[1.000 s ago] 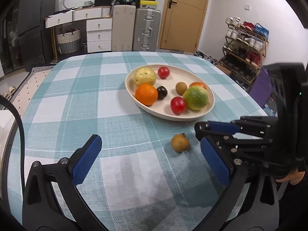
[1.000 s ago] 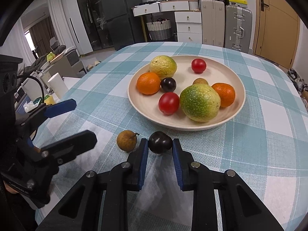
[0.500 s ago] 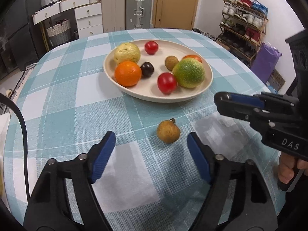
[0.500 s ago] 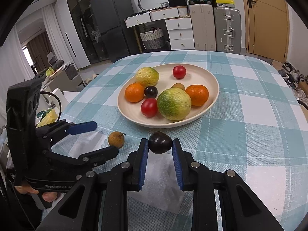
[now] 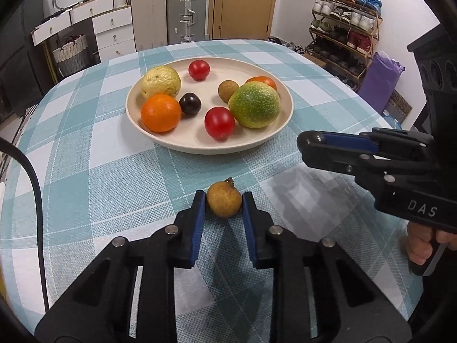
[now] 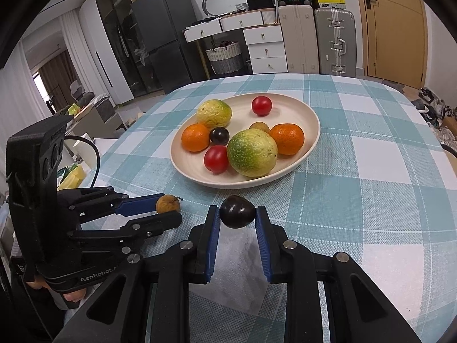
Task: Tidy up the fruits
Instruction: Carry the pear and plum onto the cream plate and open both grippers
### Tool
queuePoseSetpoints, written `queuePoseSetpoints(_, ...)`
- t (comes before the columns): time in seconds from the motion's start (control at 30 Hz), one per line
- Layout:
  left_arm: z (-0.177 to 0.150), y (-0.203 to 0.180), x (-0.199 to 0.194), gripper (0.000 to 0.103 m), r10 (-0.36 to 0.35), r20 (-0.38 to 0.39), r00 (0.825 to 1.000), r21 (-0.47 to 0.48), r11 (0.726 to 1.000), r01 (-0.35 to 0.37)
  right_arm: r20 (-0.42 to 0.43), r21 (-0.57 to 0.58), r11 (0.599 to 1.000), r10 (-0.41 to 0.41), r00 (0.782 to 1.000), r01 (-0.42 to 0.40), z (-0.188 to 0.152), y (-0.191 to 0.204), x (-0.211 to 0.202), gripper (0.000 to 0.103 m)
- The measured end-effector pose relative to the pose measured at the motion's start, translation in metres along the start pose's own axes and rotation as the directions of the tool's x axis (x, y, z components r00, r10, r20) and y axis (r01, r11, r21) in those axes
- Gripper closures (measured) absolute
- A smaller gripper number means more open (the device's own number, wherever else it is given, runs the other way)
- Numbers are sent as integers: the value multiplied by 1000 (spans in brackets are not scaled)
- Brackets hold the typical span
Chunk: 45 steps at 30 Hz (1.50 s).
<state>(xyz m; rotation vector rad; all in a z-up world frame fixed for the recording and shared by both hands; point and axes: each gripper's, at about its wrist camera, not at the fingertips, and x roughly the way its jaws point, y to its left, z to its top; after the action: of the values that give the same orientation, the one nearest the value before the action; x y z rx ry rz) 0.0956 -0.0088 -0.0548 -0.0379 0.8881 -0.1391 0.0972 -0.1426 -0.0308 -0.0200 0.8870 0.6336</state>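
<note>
A cream plate point(image 5: 182, 143) point(image 6: 311, 131) on the checked tablecloth holds several fruits: oranges, red tomatoes, a dark plum, a green-yellow fruit, a small brown fruit. My left gripper point(image 5: 223, 203) point(image 6: 168, 210) is shut on a small brown longan point(image 5: 223, 203) point(image 6: 167, 203) that rests on the cloth in front of the plate. My right gripper point(image 6: 237, 212) is shut on a dark plum point(image 6: 237, 211) and holds it just in front of the plate's near rim. In the left wrist view the right gripper point(image 5: 311, 143) shows at the right, its plum hidden.
The table point(image 6: 385, 171) drops off at its rounded edges. A shoe rack point(image 5: 342, 28) stands to the right, suitcases point(image 6: 317, 40) and drawers point(image 6: 265, 45) behind. A cable point(image 5: 34, 200) runs along the left.
My left gripper moved forward and shut on the longan; it was open before. My right gripper has kept hold of the plum and drawn back a little from the plate.
</note>
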Motion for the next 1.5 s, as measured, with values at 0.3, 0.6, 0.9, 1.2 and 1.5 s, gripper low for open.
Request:
queuePoseSetpoints(0.3,5,3,-15,80,-18,63,998,-21,1000,20,5,-5,1000,-2,1000,2,1,1,0,77)
queuePoseSetpoints(0.6,19,18,-37,80,-8,158,987,-68,997,19,44,-20,1000,-9,999,10,12,0,-11,77)
queuePoseSetpoints(0.9,34,25,-37,80,10,191,981,-72,997,4,75,-32,999,-28,997,31,26,-1,-20,77)
queuePoseSetpoints(1.2,51,28,-29,80,20,206,978,-51,999,-10,101,-41,998,-35,994,39,41,-6,-25,77)
queuePoseSetpoints(1.5,63,34,-13,80,35,197,980,-46,999,-26,110,-31,999,-35,993,38,58,-17,-19,77)
